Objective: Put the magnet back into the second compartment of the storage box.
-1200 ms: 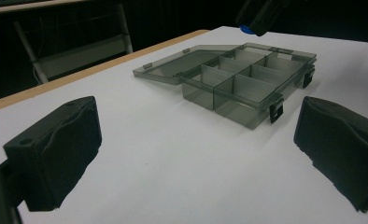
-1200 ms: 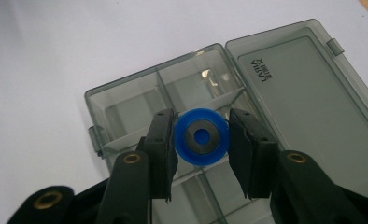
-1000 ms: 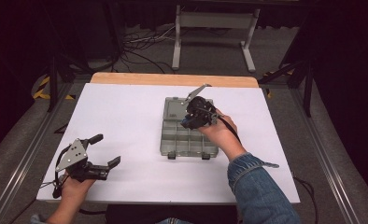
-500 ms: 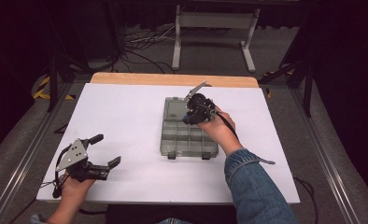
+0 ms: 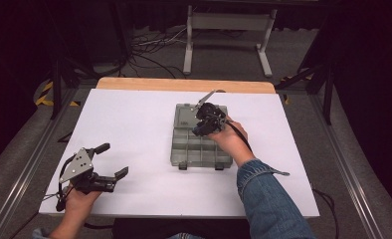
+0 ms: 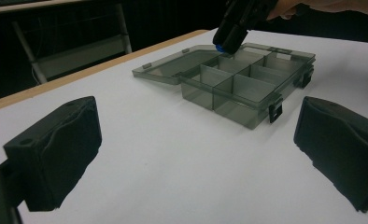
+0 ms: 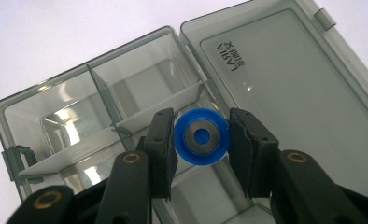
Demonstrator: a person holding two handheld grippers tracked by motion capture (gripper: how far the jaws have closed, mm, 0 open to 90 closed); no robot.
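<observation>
At the lower left of the high view my left hand-held gripper [image 5: 114, 162] rests on the white worktop [image 5: 134, 124] with its jaws spread wide and nothing between them; in the left gripper view the two black pads [image 6: 56, 149] stand far apart at the bottom corners, with bare worktop in the gap. Toward the middle of the high view lies the smoky grey organizer box [image 5: 200, 154], its divided compartments open to view and its clear lid [image 5: 186, 115] folded flat on the worktop at the far end. In the left gripper view the box [image 6: 247, 88] sits in the upper right of the frame, latches facing the near side. My right hand-held gripper [image 5: 204, 124] is over the far part of the box, just right of centre in the high view, my denim sleeve [image 5: 268, 199] coming up from the bottom edge. Its jaws are clamped on a small blue wheel [image 7: 201, 136] with a grey metal hub, one pad [image 7: 161, 140] pressing on each side of its rim. In the right gripper view the wheel hangs at centre frame, above the compartments next to the lid hinge; I cannot tell whether it touches the box.
</observation>
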